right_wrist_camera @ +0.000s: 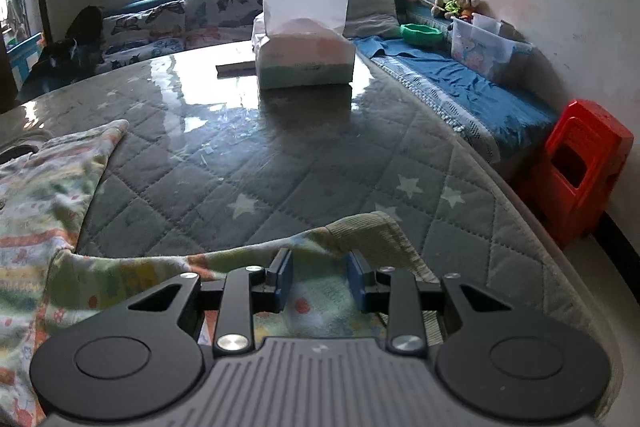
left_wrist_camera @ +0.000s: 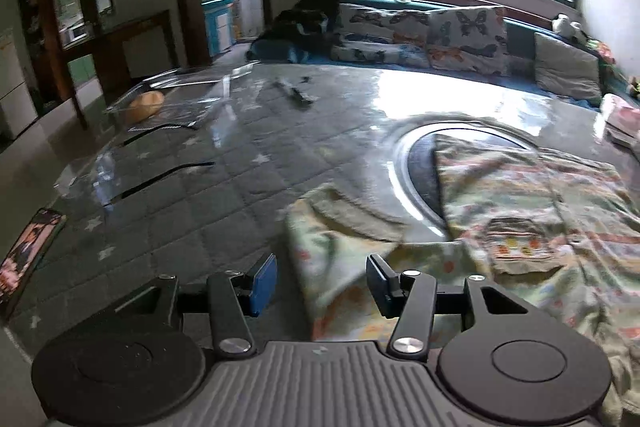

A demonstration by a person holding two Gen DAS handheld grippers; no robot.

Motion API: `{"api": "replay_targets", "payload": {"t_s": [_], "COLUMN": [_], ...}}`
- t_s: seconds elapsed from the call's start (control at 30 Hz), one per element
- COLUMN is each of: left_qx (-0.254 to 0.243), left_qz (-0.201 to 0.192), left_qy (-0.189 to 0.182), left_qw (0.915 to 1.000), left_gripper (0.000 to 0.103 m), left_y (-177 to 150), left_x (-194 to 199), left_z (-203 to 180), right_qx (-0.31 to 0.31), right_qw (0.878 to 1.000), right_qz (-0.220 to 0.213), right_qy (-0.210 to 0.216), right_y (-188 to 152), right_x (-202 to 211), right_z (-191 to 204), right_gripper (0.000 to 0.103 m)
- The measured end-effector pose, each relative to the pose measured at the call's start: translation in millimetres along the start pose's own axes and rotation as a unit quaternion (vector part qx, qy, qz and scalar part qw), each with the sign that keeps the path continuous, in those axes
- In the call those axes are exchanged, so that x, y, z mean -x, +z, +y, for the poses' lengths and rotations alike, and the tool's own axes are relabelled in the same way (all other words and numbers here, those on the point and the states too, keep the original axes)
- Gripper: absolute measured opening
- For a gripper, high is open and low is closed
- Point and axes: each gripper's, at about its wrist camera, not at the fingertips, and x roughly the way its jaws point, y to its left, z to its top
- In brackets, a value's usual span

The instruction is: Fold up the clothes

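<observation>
A pale patterned garment [left_wrist_camera: 520, 227] with a small chest pocket lies spread on the grey quilted table cover [left_wrist_camera: 192, 195]. One sleeve with a ribbed cuff [left_wrist_camera: 344, 219] reaches toward my left gripper [left_wrist_camera: 322, 281], which is open and hovers over the sleeve's edge. In the right wrist view the garment [right_wrist_camera: 36, 195] lies at left, and its other sleeve, with a ribbed cuff [right_wrist_camera: 372, 231], runs under my right gripper [right_wrist_camera: 320, 281]. The right gripper is open with the sleeve cloth between its blue pads [right_wrist_camera: 285, 281], not pinched.
A tissue box [right_wrist_camera: 304, 55] stands on the far side of the table. A phone [left_wrist_camera: 28, 259] lies at the left edge, with a clear tray and bun [left_wrist_camera: 146, 105] and a remote [left_wrist_camera: 296, 93] farther off. A red stool [right_wrist_camera: 580, 167] stands beyond the right edge. A cushioned bench [left_wrist_camera: 440, 35] runs behind.
</observation>
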Motion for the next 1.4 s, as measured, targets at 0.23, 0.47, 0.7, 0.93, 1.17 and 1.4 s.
{"api": "replay_targets", "payload": {"t_s": [0.23, 0.47, 0.7, 0.93, 1.17, 1.4], "left_qx": [-0.057, -0.093, -0.096, -0.019, 0.068, 0.090], "left_qz": [-0.008, 0.000, 0.018, -0.026, -0.043, -0.012], "left_qy": [-0.041, -0.031, -0.027, -0.010, 0.054, 0.101], "left_qw": [0.9975, 0.9951, 0.9949, 0.9994, 0.9953, 0.9907], "left_gripper": [0.053, 0.052, 0.021, 0.003, 0.002, 0.007], "left_y": [2.8, 0.7, -3.7, 5.6, 10.0, -2.8], "left_x": [-13.9, -44.1, -65.4, -50.1, -34.8, -40.0], "left_z": [-36.1, -47.5, -32.6, 7.6, 68.1, 87.8], "right_qx": [0.014, 0.002, 0.002, 0.007, 0.010, 0.009], "right_qw": [1.000, 1.000, 1.000, 1.000, 1.000, 1.000], "right_qz": [0.004, 0.010, 0.011, 0.012, 0.011, 0.011], "right_qy": [0.012, 0.011, 0.004, -0.003, -0.007, -0.011], "right_y": [-5.9, -5.2, -4.3, -3.7, -2.9, -2.7], "right_x": [4.7, 2.1, 0.3, 0.2, -0.3, -0.8], "right_z": [11.4, 8.5, 8.1, 10.4, 12.4, 14.0], "right_gripper": [0.034, 0.043, 0.048, 0.048, 0.049, 0.050]}}
